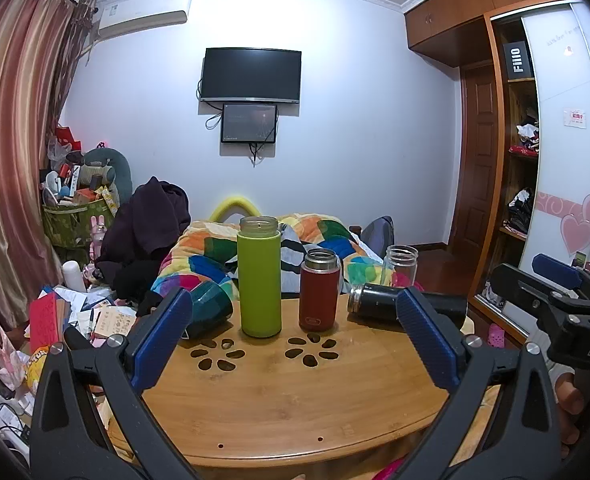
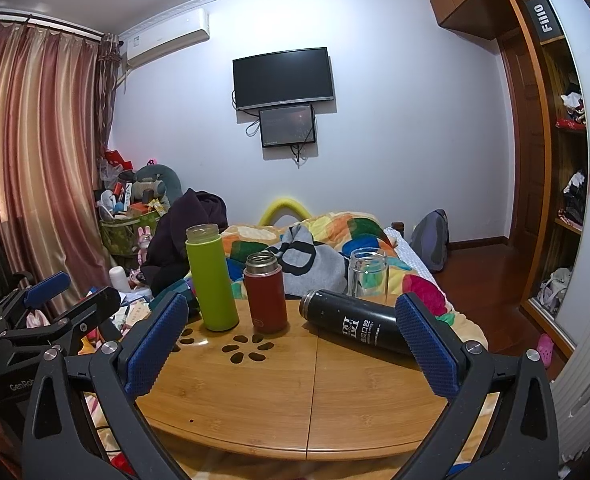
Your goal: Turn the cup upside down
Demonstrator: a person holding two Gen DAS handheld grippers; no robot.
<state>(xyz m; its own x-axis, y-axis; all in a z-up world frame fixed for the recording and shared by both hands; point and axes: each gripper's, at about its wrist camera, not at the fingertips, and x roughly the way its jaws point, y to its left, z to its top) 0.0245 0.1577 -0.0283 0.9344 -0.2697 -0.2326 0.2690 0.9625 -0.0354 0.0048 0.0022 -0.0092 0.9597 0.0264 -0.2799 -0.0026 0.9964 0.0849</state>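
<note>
Several cups are on a round bamboo table point(image 1: 295, 400). A tall green cup point(image 1: 259, 280) and a red cup point(image 1: 319, 292) stand upright with open mouths up. A black cup point(image 1: 375, 300) lies on its side at the right. A dark teal cup point(image 1: 209, 312) lies on its side at the left. A clear glass cup point(image 1: 401, 266) stands at the far right edge. My left gripper point(image 1: 295, 332) is open and empty, short of the cups. My right gripper point(image 2: 293, 340) is open and empty; the black cup point(image 2: 351, 322) lies by its right finger.
A bed with a colourful quilt point(image 1: 315, 240) lies behind the table. Clutter, papers and a basket point(image 1: 75, 220) fill the floor at the left. A wardrobe point(image 1: 515, 160) stands at the right. The table point(image 2: 295, 400) has flower-shaped cutouts point(image 1: 311, 350).
</note>
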